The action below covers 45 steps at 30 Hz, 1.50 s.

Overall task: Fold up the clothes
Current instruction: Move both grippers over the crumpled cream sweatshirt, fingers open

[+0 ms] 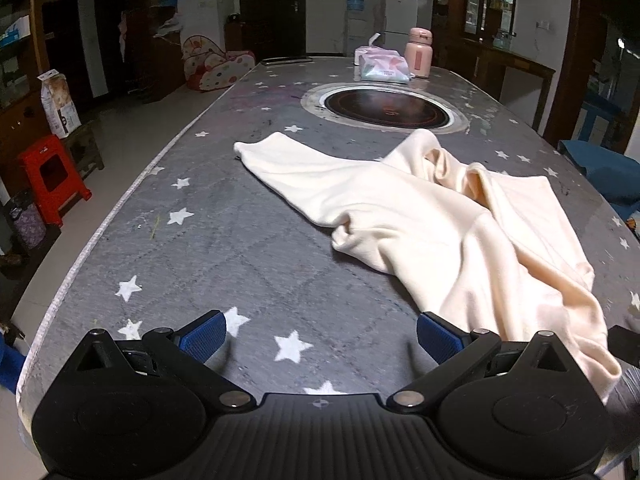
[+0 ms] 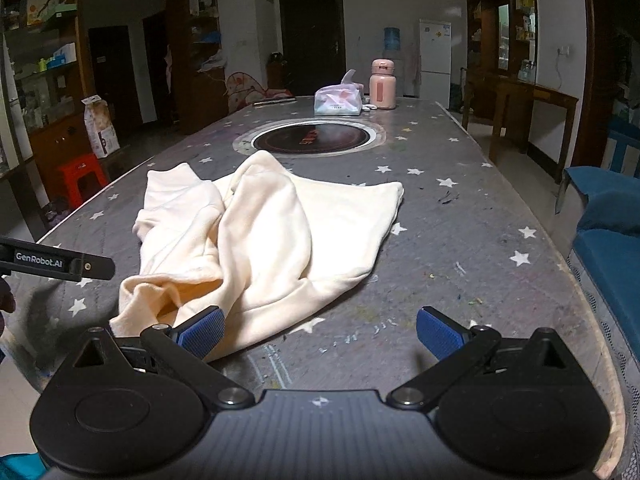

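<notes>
Item: cream sweatshirt [image 1: 460, 224], rumpled, one sleeve outstretched, on my star-print tabletop [image 1: 240, 248]. My left claw [image 1: 322, 334] and right claw [image 2: 320, 332]: spread wide, holding nothing.

Garment [image 1: 460, 220] mid-table [image 1: 224, 240], burner [image 1: 386, 108] behind, flask [image 1: 419, 52] beyond.
</notes>
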Tool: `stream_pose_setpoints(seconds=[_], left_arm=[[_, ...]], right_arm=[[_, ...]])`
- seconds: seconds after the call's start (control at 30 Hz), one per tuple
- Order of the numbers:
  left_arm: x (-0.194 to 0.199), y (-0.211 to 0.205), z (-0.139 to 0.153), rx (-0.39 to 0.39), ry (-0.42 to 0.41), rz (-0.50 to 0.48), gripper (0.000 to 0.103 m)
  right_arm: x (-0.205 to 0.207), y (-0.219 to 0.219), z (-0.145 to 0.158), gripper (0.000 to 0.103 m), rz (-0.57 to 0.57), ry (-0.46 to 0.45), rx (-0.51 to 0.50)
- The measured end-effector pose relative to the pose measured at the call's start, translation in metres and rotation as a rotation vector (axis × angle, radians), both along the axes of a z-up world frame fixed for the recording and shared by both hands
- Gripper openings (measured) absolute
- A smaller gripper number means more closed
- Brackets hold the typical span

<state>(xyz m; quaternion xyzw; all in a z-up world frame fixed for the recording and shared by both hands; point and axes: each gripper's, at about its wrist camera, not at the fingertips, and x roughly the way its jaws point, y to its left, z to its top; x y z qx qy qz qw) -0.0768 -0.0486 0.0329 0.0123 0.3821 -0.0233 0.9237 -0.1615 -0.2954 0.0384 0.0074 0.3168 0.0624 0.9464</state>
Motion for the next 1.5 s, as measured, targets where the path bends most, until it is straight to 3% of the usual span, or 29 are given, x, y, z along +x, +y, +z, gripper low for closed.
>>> stream_pose_setpoints(seconds=[1.5], left_arm=[[-0.017,-0.034,-0.006,0.054,0.053,-0.116,0.103]], right_arm=[[-0.026,0.016,-0.002,0.103,0.061,0.060,-0.022]])
